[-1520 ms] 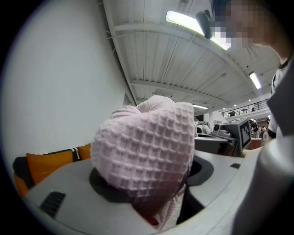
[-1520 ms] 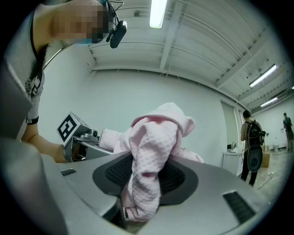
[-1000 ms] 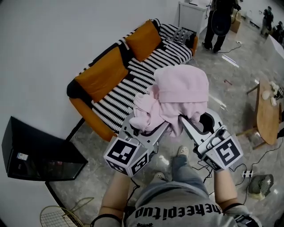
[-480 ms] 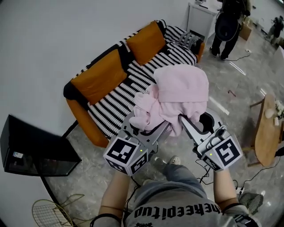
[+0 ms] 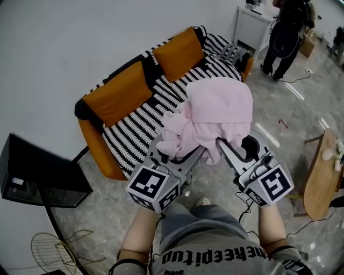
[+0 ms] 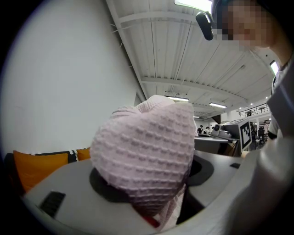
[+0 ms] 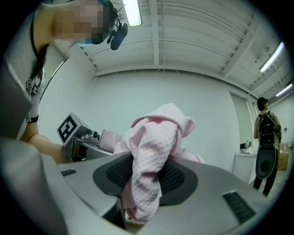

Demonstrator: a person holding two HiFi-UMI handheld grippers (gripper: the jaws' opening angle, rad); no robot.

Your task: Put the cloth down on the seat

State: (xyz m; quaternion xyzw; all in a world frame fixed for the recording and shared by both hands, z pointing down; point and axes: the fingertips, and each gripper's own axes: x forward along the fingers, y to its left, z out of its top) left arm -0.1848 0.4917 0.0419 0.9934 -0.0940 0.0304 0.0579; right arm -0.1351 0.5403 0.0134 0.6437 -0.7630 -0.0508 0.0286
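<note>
Seat (image 5: 141,130) nearer; both grippers (image 5: 180,154) (image 5: 224,146) (clamped) hold cloth (image 5: 217,107).

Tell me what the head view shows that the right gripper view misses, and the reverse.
Only the head view: the striped sofa with orange cushions, and the floor. Only the right gripper view: the ceiling light and the cloth's waffle weave, pinched in the right tool's jaws. Both: the pink cloth, the left tool holding it, and a person with a backpack.
</note>
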